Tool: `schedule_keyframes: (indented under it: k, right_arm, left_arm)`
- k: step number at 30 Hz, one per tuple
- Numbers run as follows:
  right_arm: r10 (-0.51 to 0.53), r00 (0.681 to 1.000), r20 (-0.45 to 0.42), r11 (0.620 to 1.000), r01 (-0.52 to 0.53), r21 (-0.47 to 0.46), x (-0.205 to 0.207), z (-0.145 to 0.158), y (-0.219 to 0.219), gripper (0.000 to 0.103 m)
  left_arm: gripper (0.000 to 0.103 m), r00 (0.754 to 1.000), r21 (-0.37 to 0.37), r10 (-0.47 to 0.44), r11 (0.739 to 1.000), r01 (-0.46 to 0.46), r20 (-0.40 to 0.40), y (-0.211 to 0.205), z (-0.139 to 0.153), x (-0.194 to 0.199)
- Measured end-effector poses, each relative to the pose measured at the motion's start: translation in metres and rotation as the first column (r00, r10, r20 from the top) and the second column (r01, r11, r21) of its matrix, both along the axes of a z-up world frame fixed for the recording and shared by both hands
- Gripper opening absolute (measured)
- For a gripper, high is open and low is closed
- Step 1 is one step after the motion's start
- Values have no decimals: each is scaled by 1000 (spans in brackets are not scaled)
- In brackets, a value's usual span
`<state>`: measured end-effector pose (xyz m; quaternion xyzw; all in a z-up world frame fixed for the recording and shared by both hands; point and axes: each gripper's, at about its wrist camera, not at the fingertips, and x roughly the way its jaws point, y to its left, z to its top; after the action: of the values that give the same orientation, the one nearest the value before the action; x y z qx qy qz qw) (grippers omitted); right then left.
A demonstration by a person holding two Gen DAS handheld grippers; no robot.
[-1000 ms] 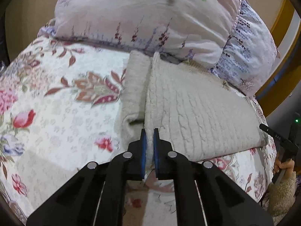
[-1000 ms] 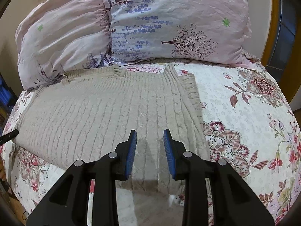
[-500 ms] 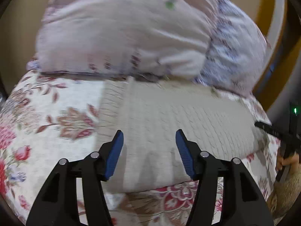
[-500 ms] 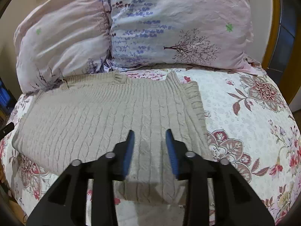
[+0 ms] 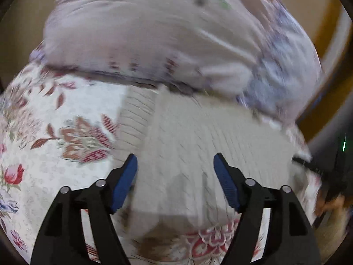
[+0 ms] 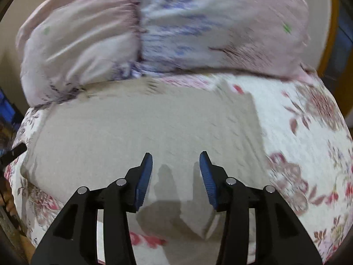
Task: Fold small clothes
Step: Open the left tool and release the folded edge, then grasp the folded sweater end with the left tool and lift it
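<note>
A beige cable-knit sweater (image 5: 198, 137) lies flat on the floral bedspread, one side strip folded inward along its left edge (image 5: 134, 119). It also shows in the right wrist view (image 6: 143, 132). My left gripper (image 5: 175, 161) is open and empty, just above the sweater's near hem. My right gripper (image 6: 175, 159) is open and empty above the sweater's lower right part. Both views are motion-blurred.
Two large floral pillows (image 5: 165, 33) (image 6: 198, 22) lie against the wall behind the sweater. The floral bedspread (image 5: 44, 132) (image 6: 308, 143) extends to both sides. The other gripper and a hand (image 5: 326, 176) show at the left view's right edge.
My left gripper let go of the sweater's fold and opened wide. My right gripper opened a little more. Both grippers are moving, so the frames have blurred.
</note>
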<state>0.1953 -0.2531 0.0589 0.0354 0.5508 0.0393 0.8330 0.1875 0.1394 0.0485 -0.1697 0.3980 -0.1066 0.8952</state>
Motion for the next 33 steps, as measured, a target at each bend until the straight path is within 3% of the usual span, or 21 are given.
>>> schedule_keyframes:
  k: [5,10,14,18,23,25,29,33]
  right_arm:
    - [86,996,0,996,-86,30,20,-6,39,51]
    - [117,993,-3,993,-117,26,31,-18,61,51]
    - [139,990,-9,990,-140,-15,35,-29,75,57]
    - [192,981,-7,973,-191,-129,29,-39,91,59]
    - [187,982,-8,977,-187,-106,29,-40,86,60]
    - [192,981,1,976,-191,-109,29,-42,86,60]
    - [191,982,-1,976,-190,-107,28,-40,86,60]
    - [189,982,3,976,-188,-106,28,-40,87,60]
  left_arm:
    - [74,992,-185,90,977,-106,-88,44,-12,24]
    - [75,978,-274,128,947,-170,-164,59,-28,41]
    - [76,975,-282,128,943,-177,-184,54,-35,51]
    - [78,976,-276,127,946,-173,-176,44,-36,60]
    - [78,981,-276,101,950,-145,-168,35,-36,63]
    - [75,981,-280,93,950,-139,-170,31,-36,65]
    - [60,978,-329,88,933,-148,-190,32,-41,66]
    - [53,976,-349,90,924,-156,-198,31,-43,65]
